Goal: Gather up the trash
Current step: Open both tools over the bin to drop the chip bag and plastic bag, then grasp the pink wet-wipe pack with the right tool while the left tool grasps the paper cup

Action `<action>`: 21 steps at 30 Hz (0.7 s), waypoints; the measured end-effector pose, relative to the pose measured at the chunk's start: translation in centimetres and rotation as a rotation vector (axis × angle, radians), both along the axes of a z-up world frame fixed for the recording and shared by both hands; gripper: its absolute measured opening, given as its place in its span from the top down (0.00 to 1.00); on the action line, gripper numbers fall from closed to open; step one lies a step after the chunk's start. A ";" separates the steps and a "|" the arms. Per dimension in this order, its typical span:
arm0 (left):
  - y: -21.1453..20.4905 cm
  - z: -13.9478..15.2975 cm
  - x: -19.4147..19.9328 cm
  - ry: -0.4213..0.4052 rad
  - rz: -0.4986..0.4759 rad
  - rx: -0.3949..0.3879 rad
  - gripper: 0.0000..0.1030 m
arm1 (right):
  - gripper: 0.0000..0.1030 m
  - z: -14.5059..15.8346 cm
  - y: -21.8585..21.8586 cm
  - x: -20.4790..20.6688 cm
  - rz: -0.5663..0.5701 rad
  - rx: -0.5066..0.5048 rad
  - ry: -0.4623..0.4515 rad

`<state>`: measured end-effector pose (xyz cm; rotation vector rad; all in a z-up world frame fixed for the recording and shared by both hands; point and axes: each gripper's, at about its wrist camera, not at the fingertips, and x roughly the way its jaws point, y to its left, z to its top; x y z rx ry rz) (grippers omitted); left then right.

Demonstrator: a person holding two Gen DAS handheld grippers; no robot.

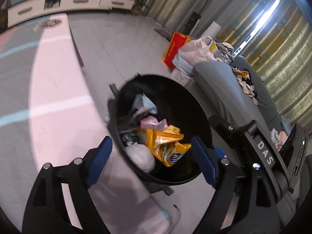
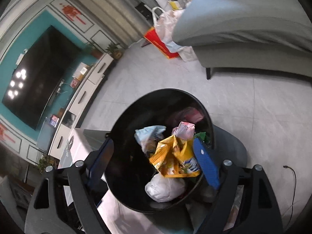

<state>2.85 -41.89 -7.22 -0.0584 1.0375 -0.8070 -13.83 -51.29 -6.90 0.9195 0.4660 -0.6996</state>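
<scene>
Right wrist: we see the bin [image 2: 124,128] upright, mouth up; yellow bag [image 2: 173,158] crumpled inside; both grippers' fingers wide, empty.

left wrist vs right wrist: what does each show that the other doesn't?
Left wrist only: the pink table and the other gripper's DAS-marked body.
Right wrist only: the TV and a cable on the floor.
Both: the black bin with the yellow snack bag, white bag, sofa and red bag. Both grippers open and empty.
</scene>
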 end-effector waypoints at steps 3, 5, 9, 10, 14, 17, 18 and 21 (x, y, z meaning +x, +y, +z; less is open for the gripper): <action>2.3 1.5 0.0 -0.044 0.043 -0.002 0.10 | 0.13 0.8 0.9 1.0 0.027 -0.046 0.020; 5.2 2.7 0.5 -0.045 0.096 -0.042 0.09 | 0.13 1.1 1.5 1.6 0.037 -0.091 0.060; 12.0 4.8 1.8 -0.037 0.228 -0.090 0.07 | 0.13 1.8 3.4 3.3 0.098 -0.159 0.107; 14.6 5.4 2.1 -0.052 0.283 -0.089 0.07 | 0.13 1.8 3.8 3.6 0.116 -0.166 0.106; 22.6 6.7 2.3 -0.111 0.458 -0.042 0.05 | 0.12 2.7 6.3 5.2 0.202 -0.204 0.092; 29.4 7.2 2.4 -0.133 0.602 0.003 0.05 | 0.12 3.0 8.3 6.5 0.256 -0.239 0.100; 32.0 7.1 2.5 -0.134 0.651 0.022 0.05 | 0.12 3.1 8.8 6.9 0.272 -0.247 0.104; 37.5 6.7 2.9 -0.131 0.760 0.062 0.04 | 0.12 3.1 10.5 8.1 0.332 -0.267 0.116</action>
